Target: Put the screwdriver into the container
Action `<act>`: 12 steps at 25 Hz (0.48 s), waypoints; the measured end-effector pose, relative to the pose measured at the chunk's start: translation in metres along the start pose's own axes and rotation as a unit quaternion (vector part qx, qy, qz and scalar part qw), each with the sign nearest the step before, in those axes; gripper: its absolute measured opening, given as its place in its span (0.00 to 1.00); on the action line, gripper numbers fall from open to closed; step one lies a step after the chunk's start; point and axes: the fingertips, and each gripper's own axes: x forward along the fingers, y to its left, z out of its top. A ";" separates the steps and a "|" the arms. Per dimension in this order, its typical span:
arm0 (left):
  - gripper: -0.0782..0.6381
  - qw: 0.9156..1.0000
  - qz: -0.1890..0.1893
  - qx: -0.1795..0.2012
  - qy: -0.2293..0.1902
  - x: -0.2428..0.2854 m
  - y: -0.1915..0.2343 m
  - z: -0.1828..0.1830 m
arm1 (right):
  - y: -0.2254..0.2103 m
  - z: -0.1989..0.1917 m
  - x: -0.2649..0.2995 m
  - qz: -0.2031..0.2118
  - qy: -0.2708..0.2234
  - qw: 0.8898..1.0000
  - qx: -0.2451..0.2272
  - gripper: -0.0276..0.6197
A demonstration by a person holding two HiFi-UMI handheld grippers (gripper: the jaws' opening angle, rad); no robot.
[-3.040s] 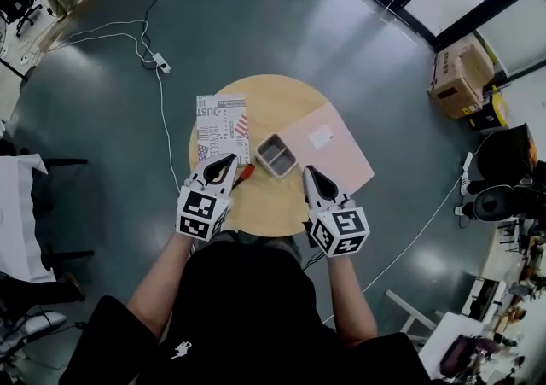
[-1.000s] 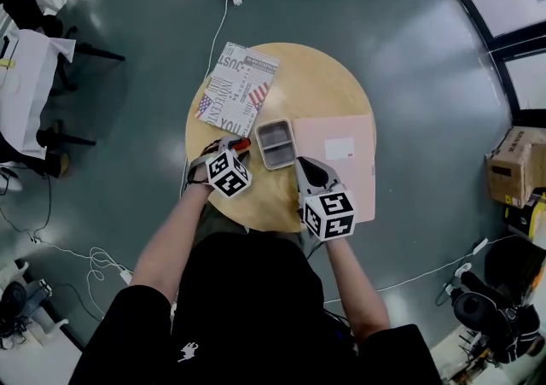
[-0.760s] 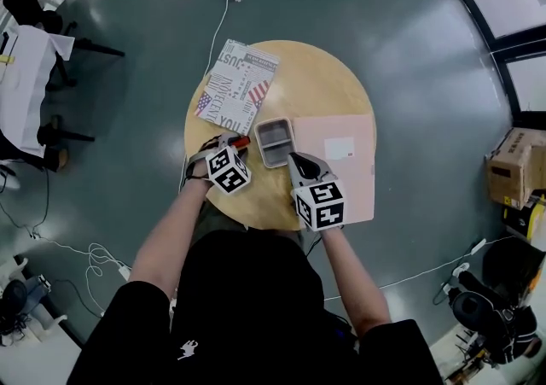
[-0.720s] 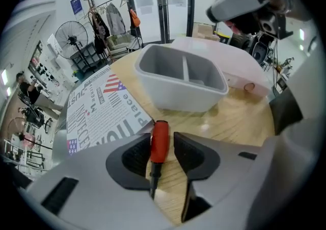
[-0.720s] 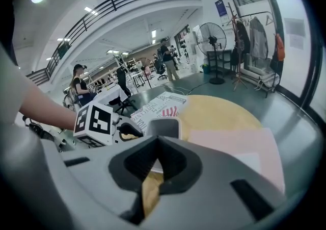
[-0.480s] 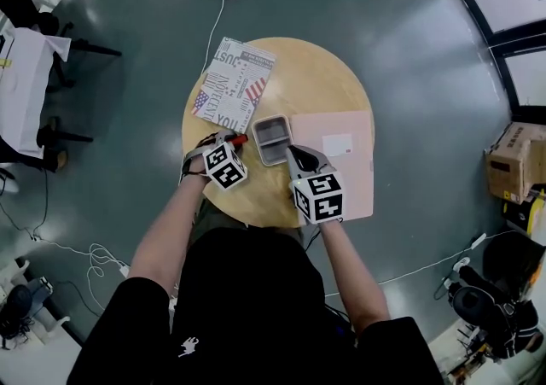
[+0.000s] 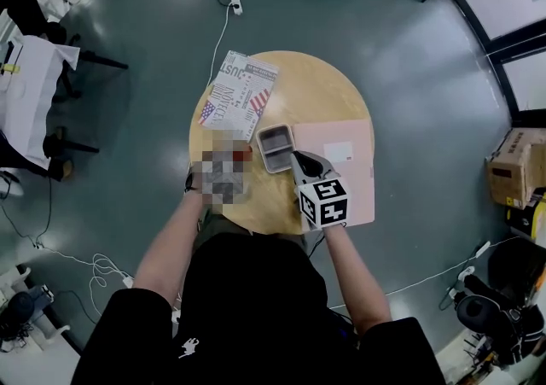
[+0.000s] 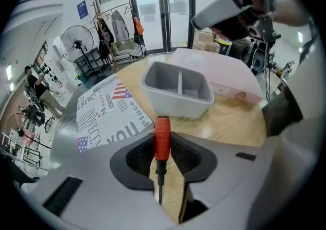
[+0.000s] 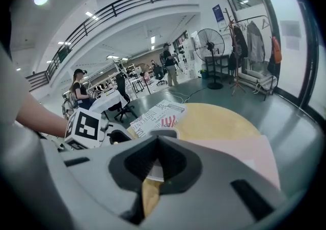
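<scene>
**Screwdriver: transfer to the container**

Screwdriver (image 8: 162,139) sits between the pads of the left gripper (image 8: 163,148). Its jaws have just been closing and clamp the red handle, with the thin shaft pointing back toward the gripper body. From where I stand, the grey two-compartment container (image 8: 178,88) lies just beyond the handle's end. It stands on the round wooden table (image 7: 316,93), between the printed sheet (image 7: 239,93) and the pink board (image 7: 341,174). The right gripper (image 7: 300,158) hangs near the container's corner, jaws together and empty.

Procedure, as I judge it:
1. Confirm a firm clamp before lifting, because the round handle could roll in the pads.
2. Raise until the handle clears the near wall.
3. Advance over one compartment, aligned with its long side.
4. Lower, then release.
5. Hold the right gripper clear, or use it to steady the container.
</scene>
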 end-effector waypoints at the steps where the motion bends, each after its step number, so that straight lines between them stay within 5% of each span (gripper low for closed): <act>1: 0.25 1.000 0.004 -0.005 -0.008 -0.006 -0.001 0.002 | 0.001 0.001 -0.002 0.001 -0.004 1.000 0.000 0.05; 12: 0.25 0.993 0.040 -0.048 -0.096 -0.067 -0.010 0.038 | 0.003 0.020 -0.035 -0.001 -0.065 0.998 -0.003 0.05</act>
